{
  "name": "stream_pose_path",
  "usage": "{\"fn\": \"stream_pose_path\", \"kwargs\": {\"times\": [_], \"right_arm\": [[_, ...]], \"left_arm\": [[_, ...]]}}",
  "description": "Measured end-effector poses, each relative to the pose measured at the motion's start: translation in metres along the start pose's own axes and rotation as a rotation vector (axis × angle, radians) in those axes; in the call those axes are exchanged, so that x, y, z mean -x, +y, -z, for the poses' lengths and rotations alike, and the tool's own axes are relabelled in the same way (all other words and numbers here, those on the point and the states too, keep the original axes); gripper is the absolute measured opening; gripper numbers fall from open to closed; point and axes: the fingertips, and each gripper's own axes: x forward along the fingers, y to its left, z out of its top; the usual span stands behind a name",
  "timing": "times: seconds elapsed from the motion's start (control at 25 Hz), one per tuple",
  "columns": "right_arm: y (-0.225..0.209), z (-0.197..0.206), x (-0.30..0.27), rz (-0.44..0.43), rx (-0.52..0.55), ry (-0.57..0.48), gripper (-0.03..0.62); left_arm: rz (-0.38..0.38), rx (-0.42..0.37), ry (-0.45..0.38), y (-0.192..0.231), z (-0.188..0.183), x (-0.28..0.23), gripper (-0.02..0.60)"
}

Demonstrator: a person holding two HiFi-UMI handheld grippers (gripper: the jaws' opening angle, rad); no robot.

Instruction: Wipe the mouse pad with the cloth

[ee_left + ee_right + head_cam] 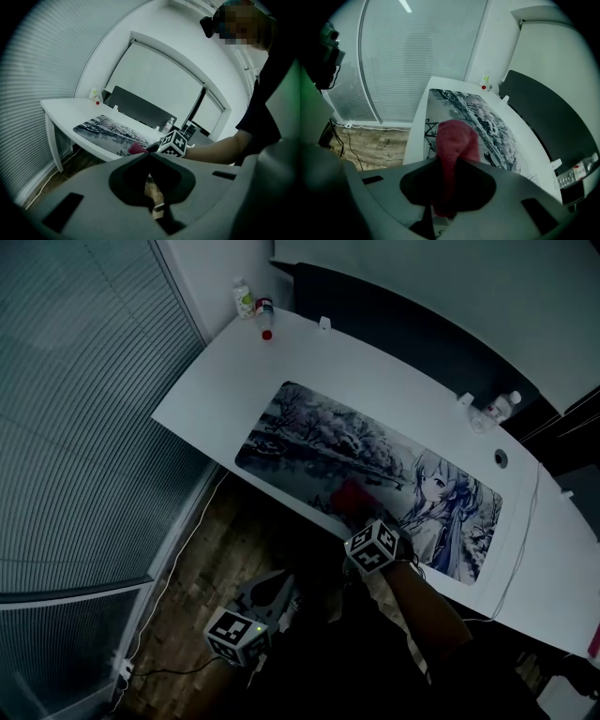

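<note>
A long white surface (pixel 394 371) stands in a dim room, with grey blinds (pixel 75 409) at its left end and a dark panel (pixel 403 315) along its back. Under the near edge there is a wooden floor (pixel 211 549). The pad (pixel 309 437), with a printed winter picture and a drawn figure, covers most of the middle of the surface. Two small bottles (pixel 245 298) stand in the far left corner, with a red cap (pixel 267 335) just beside them. One more bottle (pixel 503 407) stands near the back edge at the right. A thin cable (pixel 520 549) runs over the right part of the surface.

The right gripper (pixel 354 514) is at the near edge of the pad. Its fingers (pixel 393 197) are closed on the red cloth (pixel 454 140), which hangs out forward and lies on the pad's near border. The left gripper (pixel 281 582) is held low over the floor, apart from the surface; its fingers are together and hold nothing.
</note>
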Motion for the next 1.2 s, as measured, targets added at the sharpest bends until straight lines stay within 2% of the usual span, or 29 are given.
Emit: {"fn": "stream_pose_path", "kwargs": {"times": [0.6,0.8,1.04,1.2], "right_arm": [[0.029,-0.009,0.001,-0.014,-0.056,0.031,0.083],[0.037,-0.022,0.006,-0.016,-0.056,0.006,0.083],[0.051,-0.047,0.012,-0.018,-0.03,-0.038,0.083],[0.056,-0.06,0.01,-0.036,-0.002,-0.053,0.083]], "left_arm": [[0.067,-0.046,0.008,0.016,-0.004,0.017,0.005],[0.085,-0.069,0.009,0.015,-0.004,0.024,0.005],[0.068,-0.152,0.009,0.012,-0.006,0.033,0.005],[0.029,-0.249,0.021,0.012,-0.007,0.033,0.005]]}}
